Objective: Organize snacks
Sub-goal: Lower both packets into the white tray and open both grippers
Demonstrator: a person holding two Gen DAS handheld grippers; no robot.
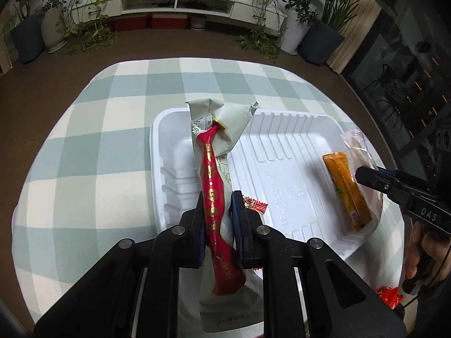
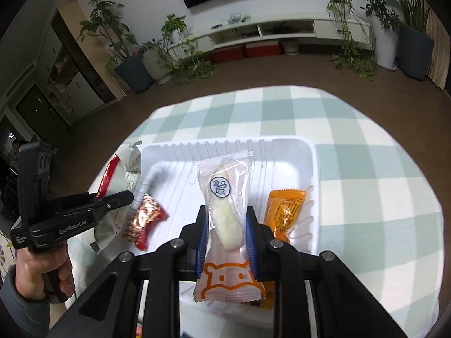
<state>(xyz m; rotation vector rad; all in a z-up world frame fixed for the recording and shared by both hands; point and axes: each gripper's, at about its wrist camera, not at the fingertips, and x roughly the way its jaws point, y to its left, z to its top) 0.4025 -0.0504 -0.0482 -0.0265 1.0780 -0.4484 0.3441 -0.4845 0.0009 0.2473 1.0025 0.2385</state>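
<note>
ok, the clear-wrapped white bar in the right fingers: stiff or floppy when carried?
Probably fairly stiff: the white bar packet stands straight out beyond the right gripper without drooping. Its crimped film ends look limp and may flap. The glossy wrapper could slip, as only its sides are pinched above the white tray.

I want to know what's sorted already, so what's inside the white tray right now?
An orange packet and a small red foil snack lie in the white tray. The grippers and the held packets cover part of its floor, so anything beneath them cannot be seen.
</note>
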